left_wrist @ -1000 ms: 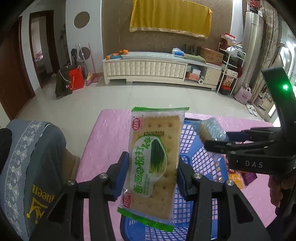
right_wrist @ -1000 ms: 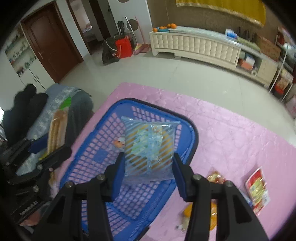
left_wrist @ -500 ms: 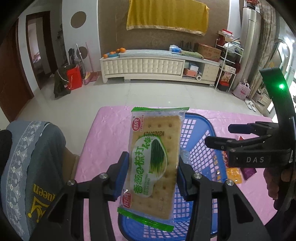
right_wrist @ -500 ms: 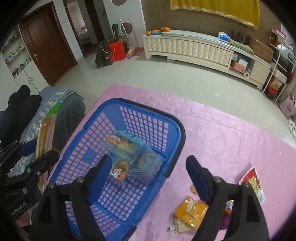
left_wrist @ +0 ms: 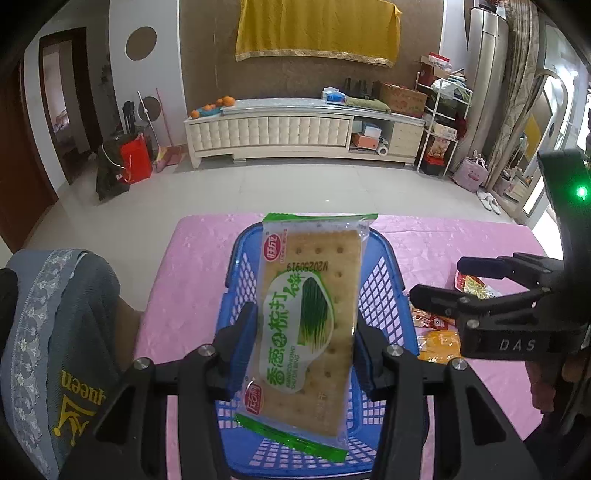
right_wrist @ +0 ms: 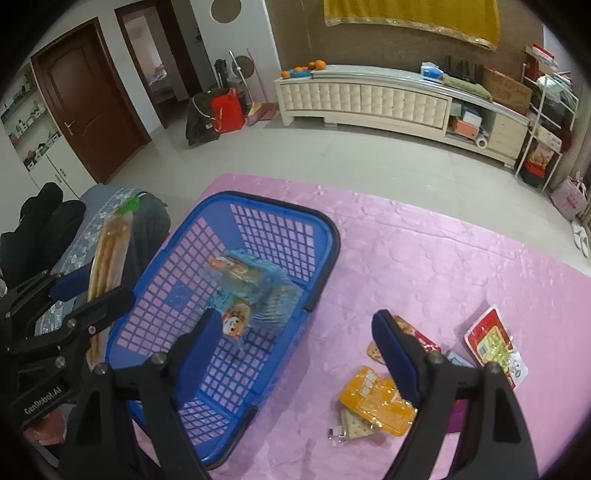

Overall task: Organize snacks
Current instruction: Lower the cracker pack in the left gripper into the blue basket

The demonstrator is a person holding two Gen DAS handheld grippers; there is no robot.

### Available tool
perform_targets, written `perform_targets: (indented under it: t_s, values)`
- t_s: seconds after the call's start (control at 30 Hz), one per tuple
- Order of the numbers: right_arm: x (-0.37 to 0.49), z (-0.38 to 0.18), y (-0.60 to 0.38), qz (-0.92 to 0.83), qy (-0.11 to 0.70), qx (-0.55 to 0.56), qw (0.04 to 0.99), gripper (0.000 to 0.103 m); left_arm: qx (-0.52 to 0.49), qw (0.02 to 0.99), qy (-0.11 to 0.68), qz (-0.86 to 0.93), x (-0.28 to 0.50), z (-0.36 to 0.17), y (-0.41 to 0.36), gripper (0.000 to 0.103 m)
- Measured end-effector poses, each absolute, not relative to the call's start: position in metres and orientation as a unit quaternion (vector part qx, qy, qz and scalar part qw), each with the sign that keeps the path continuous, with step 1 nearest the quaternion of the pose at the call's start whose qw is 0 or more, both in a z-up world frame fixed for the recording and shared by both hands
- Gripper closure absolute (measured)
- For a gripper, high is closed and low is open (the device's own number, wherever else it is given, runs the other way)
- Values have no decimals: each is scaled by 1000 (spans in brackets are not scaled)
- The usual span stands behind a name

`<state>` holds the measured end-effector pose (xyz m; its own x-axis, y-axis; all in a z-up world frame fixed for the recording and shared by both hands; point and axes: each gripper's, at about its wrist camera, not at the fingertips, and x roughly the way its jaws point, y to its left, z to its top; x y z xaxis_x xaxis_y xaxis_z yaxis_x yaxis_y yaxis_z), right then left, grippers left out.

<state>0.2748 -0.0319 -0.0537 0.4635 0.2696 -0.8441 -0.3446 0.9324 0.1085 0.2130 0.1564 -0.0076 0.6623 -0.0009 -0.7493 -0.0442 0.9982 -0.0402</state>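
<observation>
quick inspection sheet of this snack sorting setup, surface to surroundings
surface: pink tablecloth, wrinkled.
job's things: blue basket holds clear-wrapped snack packs; green-trimmed cracker pack held above the basket; orange packet, red packet and other packets lie on the cloth beside the basket.
clutter: nothing seen beyond the loose packets.
grippers: left gripper shut on the cracker pack; right gripper has just been opening, nothing between its jaws.
cables: nothing seen.
surroundings: grey chair cover, white cabinet, yellow cloth, tiled floor.
</observation>
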Motion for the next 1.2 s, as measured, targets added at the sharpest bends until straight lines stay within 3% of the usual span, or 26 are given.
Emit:
perform_targets:
  t_s: [0.8,0.93,1.2]
  values:
    - [321,-85,-86,149,495,12,856,17,-11,884,467,-31,299,-55,115,58]
    - [322,-83,-95,142,490,20,860,17,-16,879,477,-26,308,-62,114,39]
    - [311,-73,-107,142,485,19,863,17,-10,888,459,-32,281,-46,109,39]
